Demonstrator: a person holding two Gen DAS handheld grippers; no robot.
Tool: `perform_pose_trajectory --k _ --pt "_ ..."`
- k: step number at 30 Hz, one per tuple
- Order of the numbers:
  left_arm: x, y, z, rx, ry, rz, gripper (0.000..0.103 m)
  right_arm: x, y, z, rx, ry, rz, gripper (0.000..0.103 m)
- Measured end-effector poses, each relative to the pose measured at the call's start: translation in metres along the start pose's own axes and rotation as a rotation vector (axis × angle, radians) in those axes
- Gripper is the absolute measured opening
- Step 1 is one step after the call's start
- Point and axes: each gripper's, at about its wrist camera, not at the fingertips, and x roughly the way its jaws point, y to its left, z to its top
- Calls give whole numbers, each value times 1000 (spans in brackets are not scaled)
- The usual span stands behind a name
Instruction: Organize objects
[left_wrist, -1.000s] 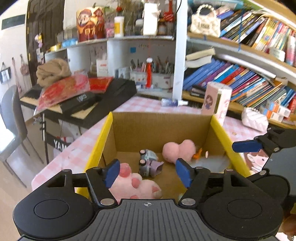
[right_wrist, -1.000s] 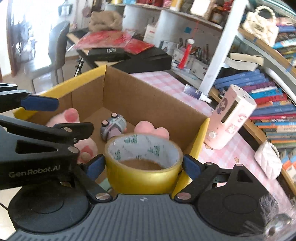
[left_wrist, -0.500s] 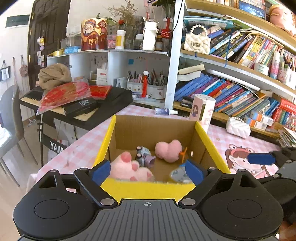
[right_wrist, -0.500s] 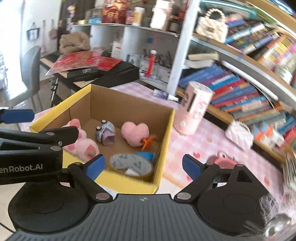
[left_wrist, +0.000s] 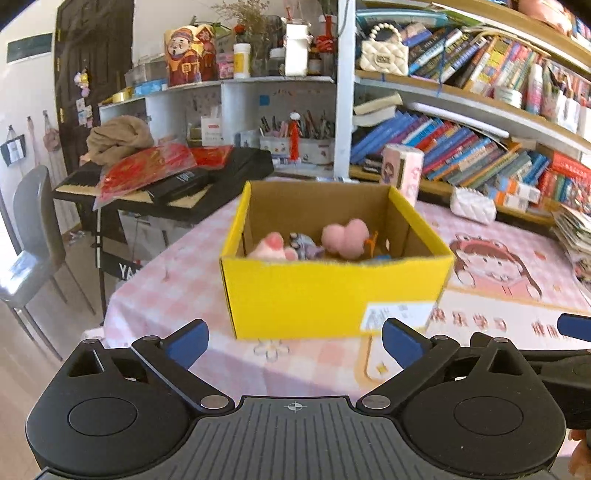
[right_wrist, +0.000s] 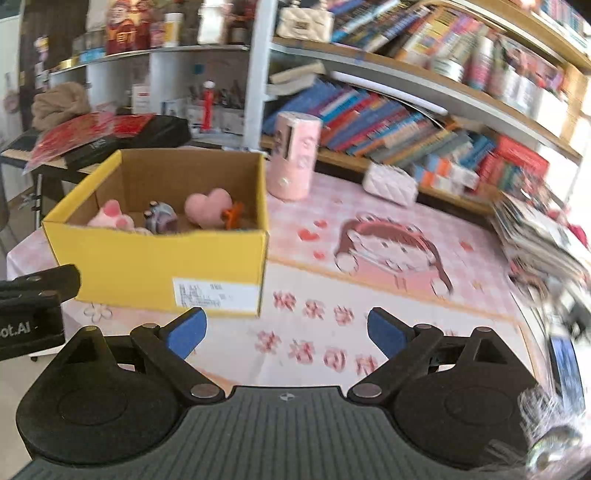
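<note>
Left tongs (left_wrist: 293, 341): spread, empty, jaws just opened wider. Right tongs (right_wrist: 286, 330): spread, empty, tape roll released a moment ago. Yellow box (left_wrist: 332, 295): ahead on worktop (right_wrist: 369, 295), holding toys; both tongs now withdrawn, drop-off apparently finished.

My left wrist camera sits behind its own two fingers and looks forward and somewhat down across the pink tablecloth (left_wrist: 325, 365), facing the long yellow side of the cardboard box (left_wrist: 332, 295) almost square on, from near the table's front edge. My right wrist camera does the same from a spot further right, so the cardboard box (right_wrist: 162, 266) falls to its left and the cartoon print (right_wrist: 391, 243) lies ahead. Both views share the box, the pink cylinder (left_wrist: 402, 171) behind it, and the bookshelves (right_wrist: 406, 122).
</note>
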Motion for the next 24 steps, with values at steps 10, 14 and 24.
perform_pose_trajectory --k 10,14,24 --pt "-18 -21 -26 91 33 -63 103 -34 -15 -45 78 35 -100 97" --pt "-21 -36 -31 153 46 -72 103 -43 -28 -55 128 48 -136 98" --pt "-27 -59 -34 193 53 -70 103 -54 -48 -63 190 74 -203 100"
